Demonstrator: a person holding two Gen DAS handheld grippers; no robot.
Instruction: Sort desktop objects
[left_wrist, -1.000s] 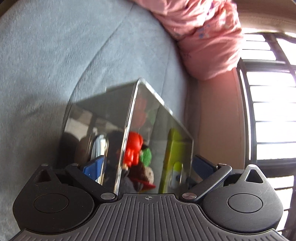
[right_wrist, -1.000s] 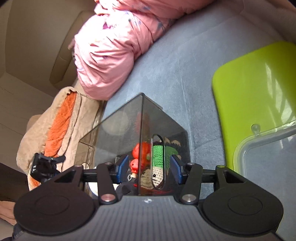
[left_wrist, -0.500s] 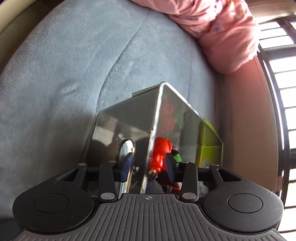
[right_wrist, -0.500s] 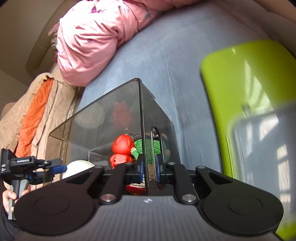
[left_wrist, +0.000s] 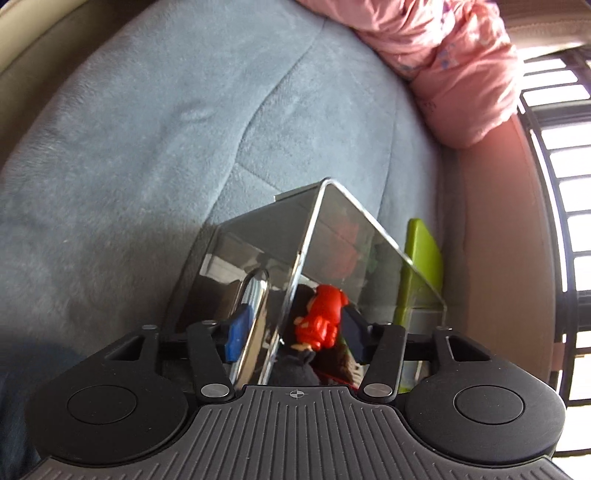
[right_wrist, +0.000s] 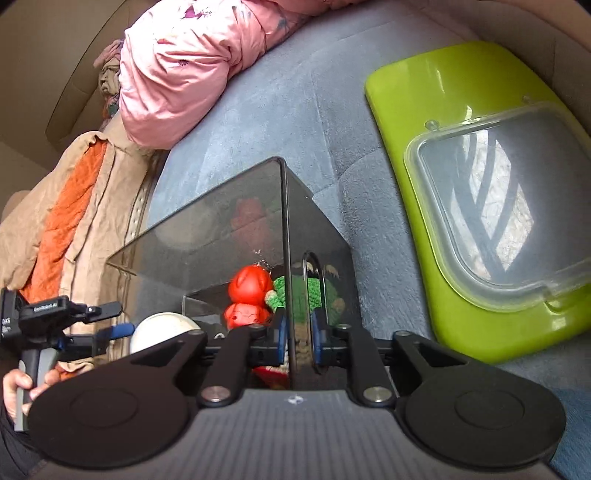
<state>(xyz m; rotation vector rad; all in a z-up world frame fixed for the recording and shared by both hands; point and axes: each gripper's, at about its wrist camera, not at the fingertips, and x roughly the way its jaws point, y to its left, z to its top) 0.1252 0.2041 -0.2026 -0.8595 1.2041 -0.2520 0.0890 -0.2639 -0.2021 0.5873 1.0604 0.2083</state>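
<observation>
Smoked grey acrylic makes up the open-topped box (right_wrist: 236, 229) sitting on the blue-grey plush cover (left_wrist: 155, 155) of a bed or couch. Inside it, a red toy figure (right_wrist: 249, 299) stands against a green crocheted toy (right_wrist: 306, 293), with something white and round (right_wrist: 164, 326) at about nine o'clock from them.

The right gripper (right_wrist: 297, 338) straddles the box wall that carries an oval handle slot, one blue pad on each side. Its jaws have just been opening again and now stand narrow, with small gaps either side of the panel, so the pads do not look pressed onto it. The left gripper (left_wrist: 291, 330) straddles the opposite corner of the box; its jaws have likewise just been widening and stand about half apart, the corner between them but clear of both pads. From the right wrist view it (right_wrist: 74, 321) shows at nine o'clock, with a person's hand (right_wrist: 22, 384) wrapped round its handle.

At three o'clock from the box lies a lime-green lid (right_wrist: 454, 122) with a clear plastic container (right_wrist: 495, 221) resting on it. At eleven o'clock a pink quilt (right_wrist: 184, 70) is heaped up, and below it, at nine to ten o'clock, a tan and orange garment (right_wrist: 74, 192). A barred window (left_wrist: 561, 184) glows at three o'clock in the left wrist view.
</observation>
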